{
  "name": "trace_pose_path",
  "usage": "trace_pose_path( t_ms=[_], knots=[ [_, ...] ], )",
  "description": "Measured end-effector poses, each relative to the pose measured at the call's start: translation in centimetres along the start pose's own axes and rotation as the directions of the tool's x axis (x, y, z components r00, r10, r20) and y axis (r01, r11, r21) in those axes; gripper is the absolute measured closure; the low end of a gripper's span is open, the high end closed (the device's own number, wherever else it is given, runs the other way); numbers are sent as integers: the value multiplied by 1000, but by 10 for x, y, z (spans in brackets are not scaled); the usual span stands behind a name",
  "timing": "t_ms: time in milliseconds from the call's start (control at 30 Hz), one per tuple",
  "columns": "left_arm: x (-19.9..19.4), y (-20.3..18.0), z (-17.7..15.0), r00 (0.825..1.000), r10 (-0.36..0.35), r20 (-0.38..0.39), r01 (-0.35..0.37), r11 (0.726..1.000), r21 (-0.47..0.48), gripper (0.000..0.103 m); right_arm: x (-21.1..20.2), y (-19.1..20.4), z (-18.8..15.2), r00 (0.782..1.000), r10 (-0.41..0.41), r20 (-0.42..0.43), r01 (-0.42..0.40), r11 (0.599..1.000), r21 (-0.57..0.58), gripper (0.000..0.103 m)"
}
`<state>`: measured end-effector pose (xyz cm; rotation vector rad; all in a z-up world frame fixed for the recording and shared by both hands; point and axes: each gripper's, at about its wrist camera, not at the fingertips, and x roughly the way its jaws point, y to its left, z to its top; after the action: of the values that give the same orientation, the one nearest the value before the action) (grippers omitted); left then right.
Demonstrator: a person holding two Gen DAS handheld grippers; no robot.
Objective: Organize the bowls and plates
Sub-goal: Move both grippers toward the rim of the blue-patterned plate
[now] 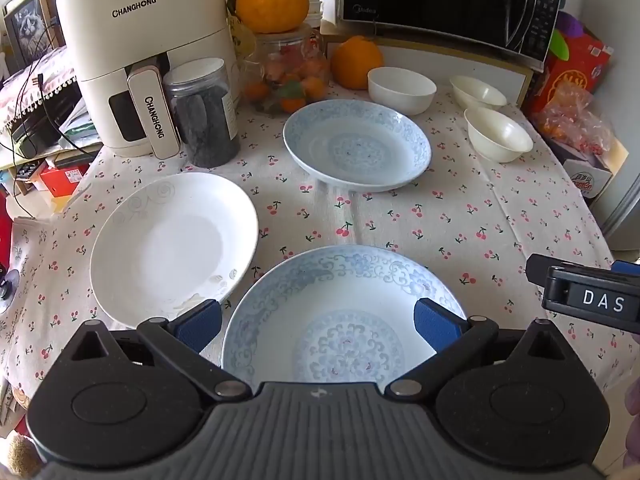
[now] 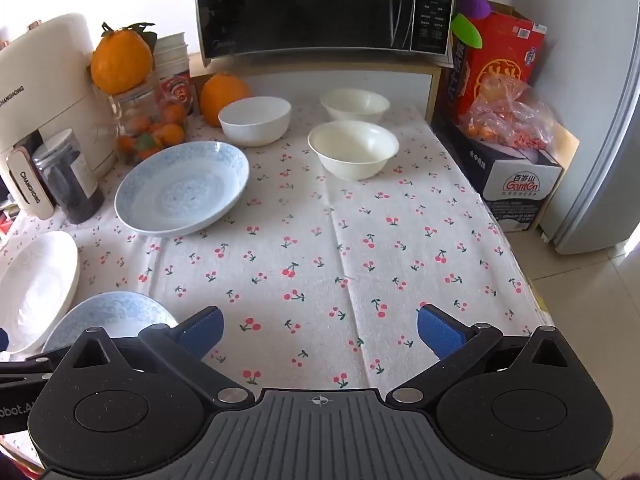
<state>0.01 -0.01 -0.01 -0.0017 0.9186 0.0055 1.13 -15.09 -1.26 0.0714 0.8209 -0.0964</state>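
Observation:
A near blue-patterned plate (image 1: 344, 312) lies on the cherry tablecloth right under my open left gripper (image 1: 318, 324); its jaws straddle the plate above it. A white plate (image 1: 172, 244) lies to its left. A second blue plate (image 1: 356, 146) lies farther back. Three white bowls stand at the back: one deep (image 1: 401, 90), two cream ones (image 1: 478, 92) (image 1: 498, 134). My right gripper (image 2: 320, 334) is open and empty over bare cloth, with the near blue plate (image 2: 108, 314) and white plate (image 2: 36, 284) at its left. The far blue plate (image 2: 182, 188) and the bowls (image 2: 255, 120) (image 2: 354, 150) (image 2: 355, 105) lie ahead.
An air fryer (image 1: 140, 60), a dark jar (image 1: 204, 112), a glass jar of fruit (image 1: 288, 68) and oranges (image 1: 356, 62) line the back left. A microwave (image 2: 324, 8) sits on a shelf behind. Boxes and a bag (image 2: 508, 120) stand at the table's right edge, beside a fridge (image 2: 608, 120).

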Motion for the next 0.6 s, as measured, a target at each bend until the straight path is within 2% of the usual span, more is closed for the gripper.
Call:
trace_pose_path(
  t_ms=[300, 600],
  knots=[
    [4, 3, 0, 1000, -6, -9, 6, 1000, -1, 0, -4, 1, 2, 999, 43, 3, -43, 999, -1, 0],
    [3, 2, 0, 1000, -5, -12, 5, 1000, -5, 0, -4, 5, 1, 999, 51, -6, -51, 999, 0, 0]
  ],
)
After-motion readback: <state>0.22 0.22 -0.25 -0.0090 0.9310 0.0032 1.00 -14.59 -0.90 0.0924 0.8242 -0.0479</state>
